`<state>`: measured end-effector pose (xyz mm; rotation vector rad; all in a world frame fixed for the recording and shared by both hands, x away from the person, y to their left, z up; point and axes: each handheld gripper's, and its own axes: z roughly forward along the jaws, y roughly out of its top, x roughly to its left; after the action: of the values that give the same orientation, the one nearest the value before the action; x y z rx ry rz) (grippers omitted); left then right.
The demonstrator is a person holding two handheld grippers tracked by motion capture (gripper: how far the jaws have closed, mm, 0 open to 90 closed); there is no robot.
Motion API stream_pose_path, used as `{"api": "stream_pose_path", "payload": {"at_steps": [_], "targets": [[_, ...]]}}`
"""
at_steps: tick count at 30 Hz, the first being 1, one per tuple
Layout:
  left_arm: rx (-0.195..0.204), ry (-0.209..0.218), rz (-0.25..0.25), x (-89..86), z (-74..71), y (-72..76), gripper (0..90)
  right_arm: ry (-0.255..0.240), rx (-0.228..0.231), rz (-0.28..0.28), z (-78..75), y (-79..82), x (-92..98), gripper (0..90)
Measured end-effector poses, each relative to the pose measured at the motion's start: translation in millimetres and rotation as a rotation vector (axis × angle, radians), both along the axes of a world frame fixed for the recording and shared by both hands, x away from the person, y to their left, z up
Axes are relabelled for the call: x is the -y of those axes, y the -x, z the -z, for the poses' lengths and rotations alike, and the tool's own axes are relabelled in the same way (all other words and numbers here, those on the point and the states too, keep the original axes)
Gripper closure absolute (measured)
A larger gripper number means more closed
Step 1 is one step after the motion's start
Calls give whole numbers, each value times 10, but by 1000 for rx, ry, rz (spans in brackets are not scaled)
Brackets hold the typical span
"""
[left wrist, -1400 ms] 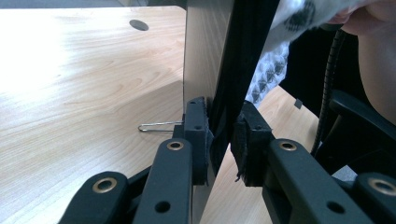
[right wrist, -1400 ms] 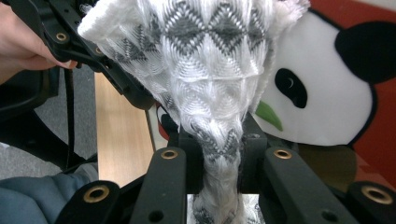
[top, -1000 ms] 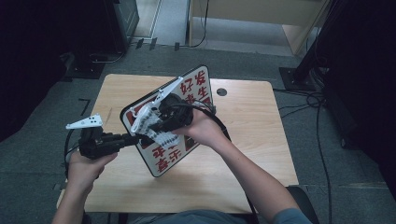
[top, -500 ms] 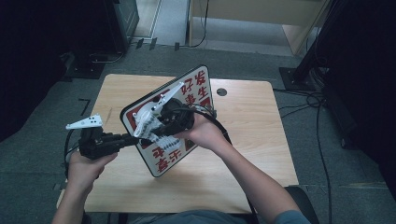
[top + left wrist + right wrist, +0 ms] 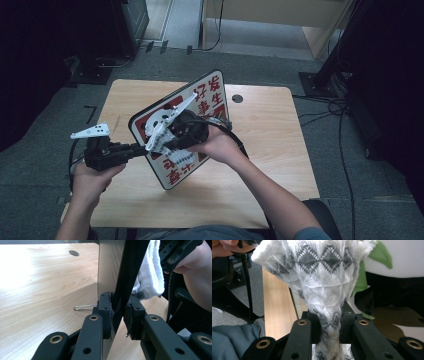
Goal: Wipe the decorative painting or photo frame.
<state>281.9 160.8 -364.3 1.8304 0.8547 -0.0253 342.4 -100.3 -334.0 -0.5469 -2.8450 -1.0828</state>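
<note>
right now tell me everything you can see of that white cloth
The cloth is a white woven towel with a grey diamond pattern and fuzzy, fraying edges. It is bunched into a twisted neck that the right claw pinches shut, then fans out wide beyond the jaws. It is pressed against the printed face of the sign board, which the left claw clamps by its edge and holds tilted up off the wooden table. In the left gripper view the cloth shows as a soft white wad beside the board's dark edge.

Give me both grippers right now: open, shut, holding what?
Left gripper: shut on the edge of the sign board, holding it tilted above the table.
Right gripper: shut on the white cloth, against the board's face.
</note>
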Motion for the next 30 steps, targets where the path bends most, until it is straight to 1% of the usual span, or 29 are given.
{"api": "stream_pose_path", "payload": {"at_steps": [5, 8, 10, 14, 15, 16, 17, 18, 19, 24, 26, 27, 30], "targets": [[-1, 2, -1, 2, 0, 2, 776, 3, -4, -1, 51, 11, 10, 774], [0, 0, -3, 2, 0, 3, 776, 7, -15, 3, 86, 11, 17, 774], [6, -5, -5, 7, -4, 10, 777, 6, -14, -1, 102, 8, 19, 774], [4, -2, -4, 9, -4, 12, 778, 9, -20, 1, 136, 23, 27, 773], [3, -3, -3, 8, -4, 11, 777, 10, -14, -2, 147, 22, 28, 774], [4, -3, -3, 8, -4, 12, 777, 14, -22, 1, 162, 29, 28, 774], [3, -3, -4, 7, -3, 12, 777, 12, -19, -2, 179, 28, 29, 774], [2, -2, -4, 7, -3, 13, 777, 14, -29, 2, 191, 34, 32, 774], [2, -2, -4, 7, -2, 13, 777, 10, -24, -5, 208, 31, 34, 774], [1, -1, -4, 6, -1, 15, 776, -2, -33, -3, 281, 50, 51, 775], [1, -1, -4, 6, -1, 16, 776, 4, -42, -5, 317, 55, 51, 775], [1, -1, -4, 6, -1, 15, 776, 11, -36, -10, 334, 53, 50, 775], [6, -2, -10, 10, -1, 18, 777, 18, -52, -4, 373, 62, 57, 774]]}}
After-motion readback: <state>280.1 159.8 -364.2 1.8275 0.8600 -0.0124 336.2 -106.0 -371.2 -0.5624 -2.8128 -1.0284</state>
